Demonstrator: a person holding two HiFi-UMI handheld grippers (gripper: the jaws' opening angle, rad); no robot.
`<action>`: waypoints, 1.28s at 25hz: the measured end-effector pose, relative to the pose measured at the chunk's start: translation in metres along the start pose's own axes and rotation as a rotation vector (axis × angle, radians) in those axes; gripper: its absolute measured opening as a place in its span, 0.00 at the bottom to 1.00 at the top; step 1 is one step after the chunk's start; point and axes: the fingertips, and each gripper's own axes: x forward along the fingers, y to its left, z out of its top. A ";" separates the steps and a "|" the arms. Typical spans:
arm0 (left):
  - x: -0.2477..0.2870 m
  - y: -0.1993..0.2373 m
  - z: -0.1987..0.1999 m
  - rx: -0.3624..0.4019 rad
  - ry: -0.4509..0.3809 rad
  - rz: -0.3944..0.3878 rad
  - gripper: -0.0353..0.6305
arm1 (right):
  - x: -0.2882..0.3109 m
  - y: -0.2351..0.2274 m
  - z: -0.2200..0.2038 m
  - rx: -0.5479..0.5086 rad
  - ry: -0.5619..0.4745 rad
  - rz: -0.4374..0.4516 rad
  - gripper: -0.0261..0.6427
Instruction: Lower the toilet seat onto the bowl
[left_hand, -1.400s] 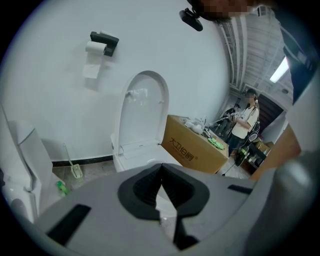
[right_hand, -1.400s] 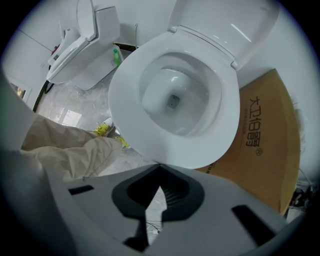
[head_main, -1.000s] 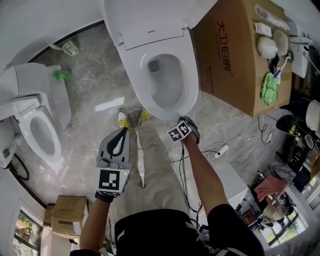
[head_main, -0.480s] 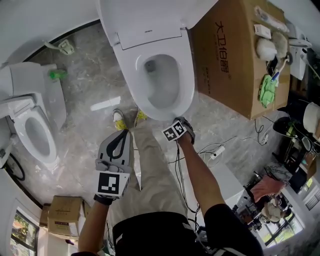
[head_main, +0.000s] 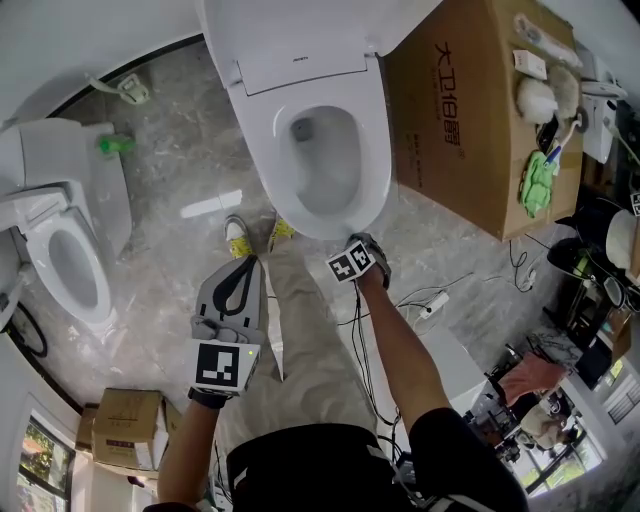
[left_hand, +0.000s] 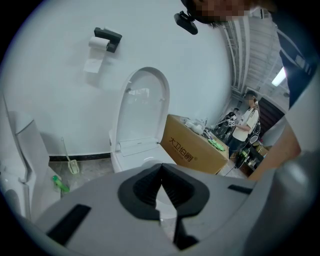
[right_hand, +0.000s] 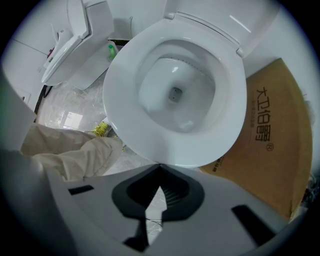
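Note:
The white toilet (head_main: 325, 150) stands at the top middle of the head view. Its seat (right_hand: 125, 115) lies flat on the bowl, and the lid (left_hand: 142, 107) stands upright against the wall. My right gripper (head_main: 362, 243) points steeply down just in front of the seat's front rim; its jaws are shut with nothing between them, and its tips (right_hand: 159, 167) meet just below the rim's edge. My left gripper (head_main: 243, 262) hangs lower left over the person's trouser leg, away from the toilet, also shut and empty (left_hand: 161, 165).
A big cardboard box (head_main: 470, 110) with small items on top stands right beside the toilet. A second toilet (head_main: 60, 260) is at the left, with a green bottle (head_main: 115, 146) near it. Cables (head_main: 440, 300) cross the floor at the right. Small boxes (head_main: 125, 430) sit lower left.

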 end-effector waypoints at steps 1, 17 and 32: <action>-0.001 0.000 -0.005 0.003 0.016 0.001 0.07 | 0.002 -0.001 -0.002 0.006 0.007 0.001 0.03; -0.005 -0.001 -0.003 0.021 0.004 0.001 0.07 | -0.004 -0.023 0.002 0.324 0.022 0.004 0.03; -0.067 -0.070 0.146 0.223 -0.159 -0.148 0.07 | -0.282 -0.075 0.056 0.402 -0.470 0.023 0.03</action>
